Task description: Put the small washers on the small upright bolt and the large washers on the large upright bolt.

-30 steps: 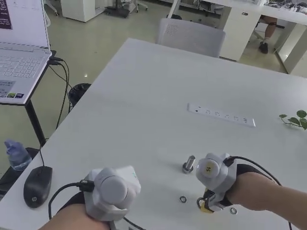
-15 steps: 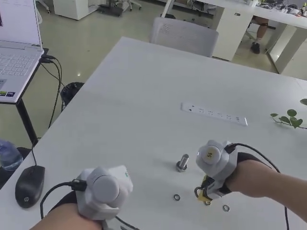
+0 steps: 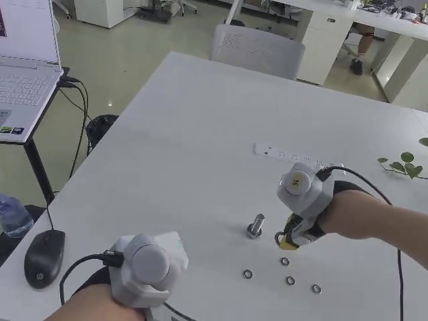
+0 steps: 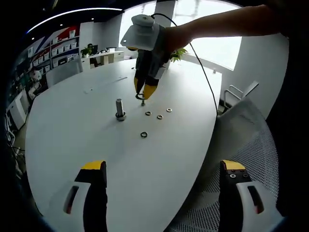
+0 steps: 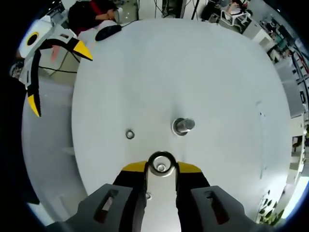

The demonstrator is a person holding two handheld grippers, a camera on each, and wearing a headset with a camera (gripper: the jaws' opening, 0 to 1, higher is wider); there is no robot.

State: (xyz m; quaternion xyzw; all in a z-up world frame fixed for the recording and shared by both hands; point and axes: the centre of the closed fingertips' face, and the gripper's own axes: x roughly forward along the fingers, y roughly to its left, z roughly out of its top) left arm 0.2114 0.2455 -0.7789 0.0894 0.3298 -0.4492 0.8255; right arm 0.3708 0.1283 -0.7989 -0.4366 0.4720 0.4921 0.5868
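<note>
The large upright bolt (image 3: 255, 226) stands on the white table (image 3: 200, 154). My right gripper (image 3: 286, 239) hovers just right of it, shut on a washer (image 5: 161, 163) held flat at the fingertips. In the right gripper view the bolt (image 5: 183, 125) is ahead and slightly right of the held washer. Several small washers lie on the table: one (image 3: 247, 273) near the bolt, others (image 3: 290, 281) below the right gripper. A small upright stub (image 4: 143, 102) stands under the right gripper's tips; I cannot tell if it is the small bolt. My left gripper (image 4: 163, 193) is open and holds nothing, at the near left.
A white power strip (image 3: 297, 159) lies beyond the bolt. A black mouse (image 3: 44, 249) with its cable sits at the table's left edge. A grey chair (image 3: 257, 50) stands at the far side, a laptop (image 3: 23, 60) on a stand to the left.
My right gripper has risen off the table with a washer in it and moved away from me, to beside the large bolt. The left gripper has stayed put.
</note>
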